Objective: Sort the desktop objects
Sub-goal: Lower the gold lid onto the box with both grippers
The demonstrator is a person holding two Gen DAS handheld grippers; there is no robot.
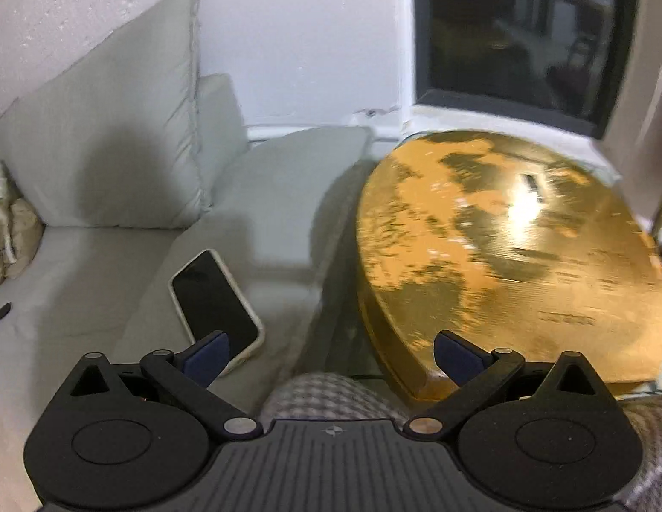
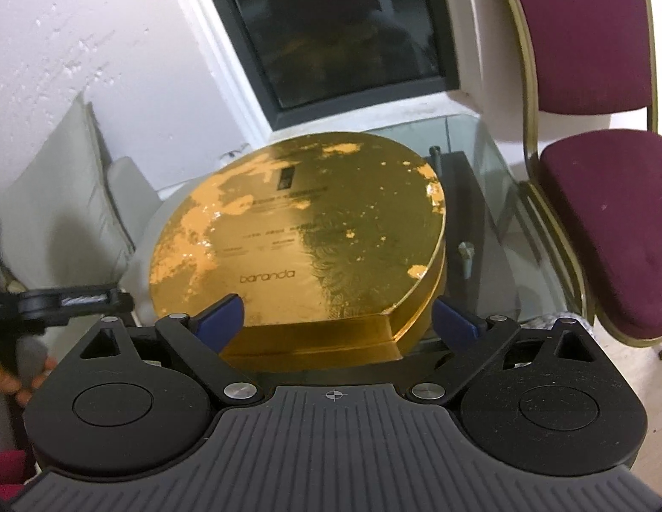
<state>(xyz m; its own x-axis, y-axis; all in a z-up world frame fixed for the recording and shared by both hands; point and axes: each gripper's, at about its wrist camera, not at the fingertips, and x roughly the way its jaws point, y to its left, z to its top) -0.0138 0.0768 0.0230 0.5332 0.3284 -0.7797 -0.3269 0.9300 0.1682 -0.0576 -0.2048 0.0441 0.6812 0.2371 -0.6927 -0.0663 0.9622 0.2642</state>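
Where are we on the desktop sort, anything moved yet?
Nothing looks sorted. The gold box sits on the glass table, with no other desktop items in view. In hand: nothing; the right gripper is open facing the box's near edge, and the left gripper is open and empty. A phone lies on the sofa. All sorting remains.

My right tool (image 2: 337, 318) has matt black plastic arms, silvery metal pivot pins and dull blue pads. The round gold box (image 2: 297, 230) ahead has a glossy foil lid, worn to duller orange patches. It lies on the clear glass surface (image 2: 493, 162), smooth and shiny. The maroon chair (image 2: 604, 222) at the surface's right edge is cloth, in a brassy metal frame. The pale grey sofa cushions (image 1: 113, 136) are soft matt cloth; the black phone (image 1: 213, 303) has a glossy screen.
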